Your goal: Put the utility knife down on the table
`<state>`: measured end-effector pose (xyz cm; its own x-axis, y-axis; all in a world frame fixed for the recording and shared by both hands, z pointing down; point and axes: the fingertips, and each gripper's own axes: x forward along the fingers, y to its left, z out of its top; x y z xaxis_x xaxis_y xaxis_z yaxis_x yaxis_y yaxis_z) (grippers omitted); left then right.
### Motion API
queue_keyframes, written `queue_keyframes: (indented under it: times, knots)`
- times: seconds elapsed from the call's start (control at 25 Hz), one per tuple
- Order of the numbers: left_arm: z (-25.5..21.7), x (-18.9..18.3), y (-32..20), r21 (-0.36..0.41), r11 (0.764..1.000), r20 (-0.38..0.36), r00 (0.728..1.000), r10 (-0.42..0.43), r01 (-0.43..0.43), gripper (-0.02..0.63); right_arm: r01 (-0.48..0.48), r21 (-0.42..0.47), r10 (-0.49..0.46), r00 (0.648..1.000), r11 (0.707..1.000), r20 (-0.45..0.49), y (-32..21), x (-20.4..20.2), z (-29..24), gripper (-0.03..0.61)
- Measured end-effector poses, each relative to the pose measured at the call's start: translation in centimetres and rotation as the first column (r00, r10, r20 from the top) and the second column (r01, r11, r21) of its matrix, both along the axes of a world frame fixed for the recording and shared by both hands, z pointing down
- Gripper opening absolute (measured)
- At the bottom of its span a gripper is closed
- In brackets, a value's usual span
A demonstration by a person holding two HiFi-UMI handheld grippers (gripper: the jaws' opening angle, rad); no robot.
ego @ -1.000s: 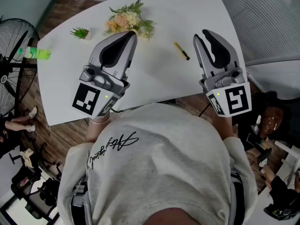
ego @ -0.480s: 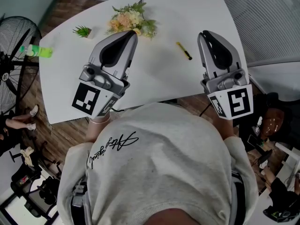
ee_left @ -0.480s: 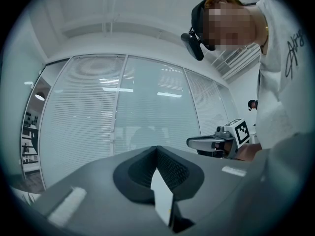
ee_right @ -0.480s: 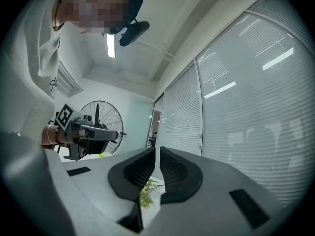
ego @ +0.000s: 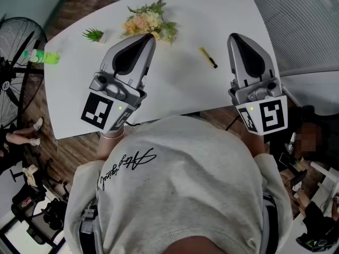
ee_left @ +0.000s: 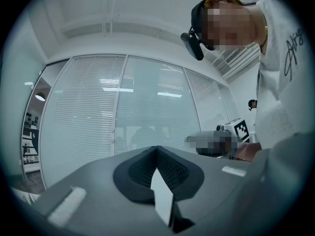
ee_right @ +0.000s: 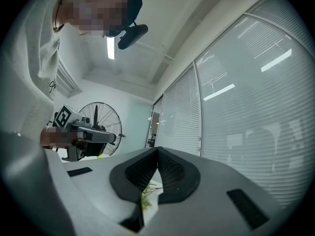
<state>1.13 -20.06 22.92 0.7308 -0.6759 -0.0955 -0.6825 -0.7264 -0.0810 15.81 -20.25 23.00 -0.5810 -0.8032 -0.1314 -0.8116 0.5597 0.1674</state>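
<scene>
1. Knife position: the yellow utility knife (ego: 207, 57) lies flat on the white table (ego: 185, 89). It is apart from both claws, in the open stretch between them, and plainly nearer the right gripper (ego: 237, 37) than the left gripper (ego: 150, 37).
2. Direction from the claw: in the head view the knife sits just left of the right gripper's jaws, alongside their flank rather than ahead of the tips (so, by my reading, the put-down is already done).
3. Long axis: it runs on a diagonal, far end toward the upper left and near end toward the lower right. That puts it at a slant to the right jaws, which point straight up the picture.
4. Right claw: it is clenched and empty. Its jaws have just been closing, and the right gripper view shows the ribbed pads (ee_right: 170, 168) meeting with nothing between them.
5. Left claw: it is likewise clenched on nothing, pads together in the left gripper view, with its tip close to the flower bouquet (ego: 145, 23).
6. Pose: both hands hold their grippers roughly level, pointing away from the person over the table, marker cubes toward the chest. Should the knife need touching again, the right hand looks the better placed.
</scene>
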Motion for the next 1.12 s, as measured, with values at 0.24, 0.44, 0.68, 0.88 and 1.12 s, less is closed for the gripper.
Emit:
queue_keyframes:
  times: [0.24,0.44,0.68,0.88,1.12]
  knots:
    - [-0.05,-0.11,0.01,-0.004,1.0,-0.01,1.0,-0.015,0.015,-0.002,0.009,0.003,-0.009,1.0,1.0,0.011,0.0,-0.16,0.05,0.003]
    - [0.35,-0.09,0.05,-0.009,1.0,-0.007,1.0,-0.016,0.016,-0.002,0.013,-0.003,-0.013,1.0,1.0,0.01,-0.09,-0.37,0.27,0.003]
    - [0.33,-0.39,-0.02,-0.007,1.0,-0.008,1.0,-0.021,0.021,-0.002,0.017,-0.002,-0.017,1.0,1.0,-0.002,0.13,-0.62,0.38,0.003]
    - [0.51,-0.16,-0.07,-0.01,1.0,-0.009,1.0,-0.018,0.018,-0.002,0.009,0.008,-0.008,0.999,1.0,-0.046,0.22,-0.73,0.69,0.003]
    - [0.68,0.08,-0.15,-0.014,1.0,-0.013,1.0,-0.015,0.015,-0.002,0.014,0.003,-0.014,0.998,1.0,-0.056,0.25,-0.77,0.98,0.002]
